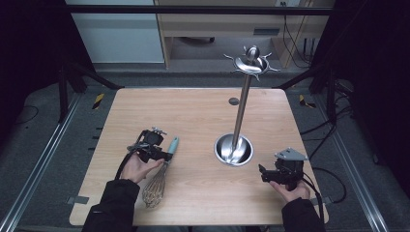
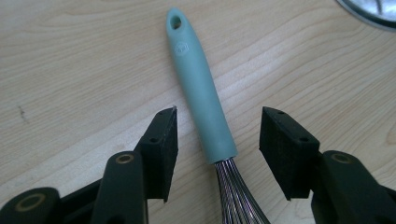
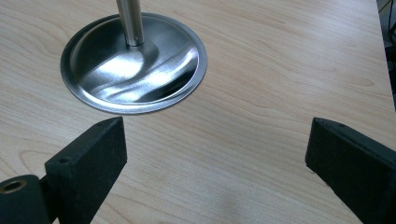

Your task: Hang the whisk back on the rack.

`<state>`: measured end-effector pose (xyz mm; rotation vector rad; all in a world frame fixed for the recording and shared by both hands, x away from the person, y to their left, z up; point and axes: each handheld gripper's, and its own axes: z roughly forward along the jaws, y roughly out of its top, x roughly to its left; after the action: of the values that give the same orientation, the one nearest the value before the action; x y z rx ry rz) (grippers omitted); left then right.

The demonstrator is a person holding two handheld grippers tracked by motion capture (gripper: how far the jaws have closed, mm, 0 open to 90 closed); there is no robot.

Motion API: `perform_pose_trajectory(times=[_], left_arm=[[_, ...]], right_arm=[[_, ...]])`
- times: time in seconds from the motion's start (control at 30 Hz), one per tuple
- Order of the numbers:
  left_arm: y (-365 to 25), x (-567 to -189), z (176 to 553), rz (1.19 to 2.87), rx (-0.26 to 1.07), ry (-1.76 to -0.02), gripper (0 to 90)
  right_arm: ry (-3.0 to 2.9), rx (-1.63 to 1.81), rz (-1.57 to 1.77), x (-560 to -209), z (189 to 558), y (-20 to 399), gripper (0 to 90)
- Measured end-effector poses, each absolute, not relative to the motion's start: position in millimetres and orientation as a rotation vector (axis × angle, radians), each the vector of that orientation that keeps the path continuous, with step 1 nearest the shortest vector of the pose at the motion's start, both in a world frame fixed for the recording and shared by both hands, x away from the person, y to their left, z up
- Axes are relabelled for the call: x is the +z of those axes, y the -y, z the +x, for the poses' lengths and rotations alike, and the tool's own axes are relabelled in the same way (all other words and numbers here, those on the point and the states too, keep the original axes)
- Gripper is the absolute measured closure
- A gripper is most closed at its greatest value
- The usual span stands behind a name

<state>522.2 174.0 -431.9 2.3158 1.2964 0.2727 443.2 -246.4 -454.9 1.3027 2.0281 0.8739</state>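
- Left gripper view: the left claw [image 2: 217, 149] straddles the whisk [image 2: 201, 100] at the lower end of its teal handle, just above the wires. Its jaws stand half-wide with a gap on each side, so nothing is gripped yet.
- The whisk lies flat on the counter [image 1: 193, 113], handle pointing away from the person, which suits a grasp from above.
- The right claw [image 3: 215, 158] hovers wide and empty beside the stand [image 1: 234, 149], probably waiting to steady it for hanging.
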Motion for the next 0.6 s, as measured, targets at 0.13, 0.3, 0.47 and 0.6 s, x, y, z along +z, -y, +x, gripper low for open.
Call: perform_pose_trajectory(times=[0.13,0.3,0.47,0.6], left_arm=[[-169,-439,525,2.346,0.256,-1.308,48.0],[-168,-449,529,2.368,0.222,-1.360,52.9],[-170,-455,532,2.378,0.190,-1.389,57.3],[-169,-459,534,2.387,0.157,-1.403,60.2]], right_arm=[[-2.028,0.876,1.304,-455,443,246,5.7],[-2.033,0.866,1.297,-455,443,246,5.8],[-2.035,0.861,1.298,-455,443,246,5.8],[-2.037,0.857,1.300,-456,443,245,6.3]])
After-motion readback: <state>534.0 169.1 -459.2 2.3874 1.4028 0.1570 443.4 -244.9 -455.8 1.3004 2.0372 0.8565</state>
